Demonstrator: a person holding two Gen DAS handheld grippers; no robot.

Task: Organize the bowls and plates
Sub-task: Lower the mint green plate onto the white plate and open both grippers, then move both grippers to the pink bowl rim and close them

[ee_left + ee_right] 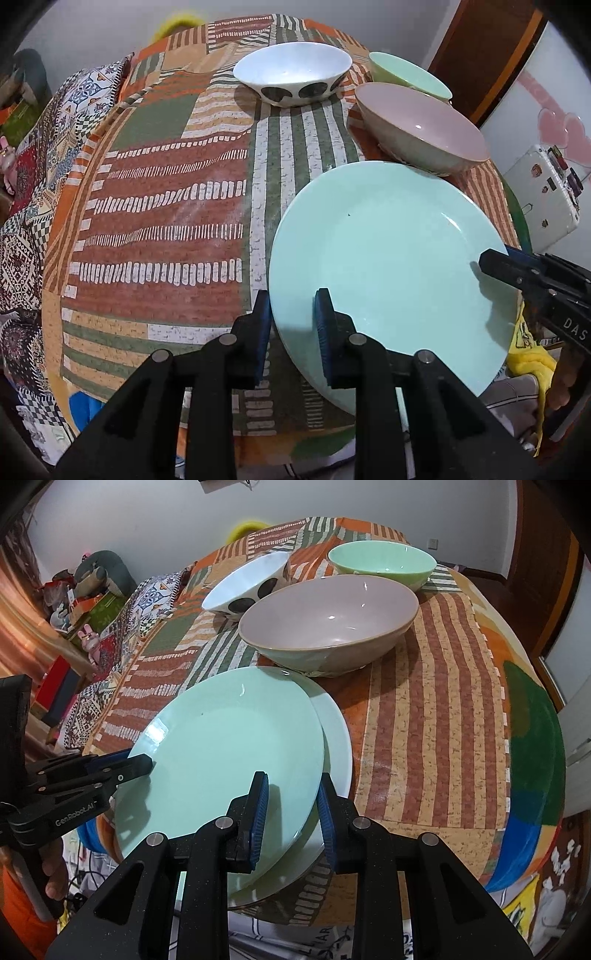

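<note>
The table (436,716) under its patchwork cloth carries everything: at its near edge a mint plate (221,753) lies tilted on a white plate (338,738), with the pink bowl (328,624), green bowl (382,563) and spotted bowl (245,585) behind, toward the far edge. The left gripper (291,328) and right gripper (291,812) each pinch the mint plate's rim on opposite sides, clenched. Glazed ceramic likely feels stiff, fairly heavy, slick and breakable, so a rim grip on both sides suits it.
</note>
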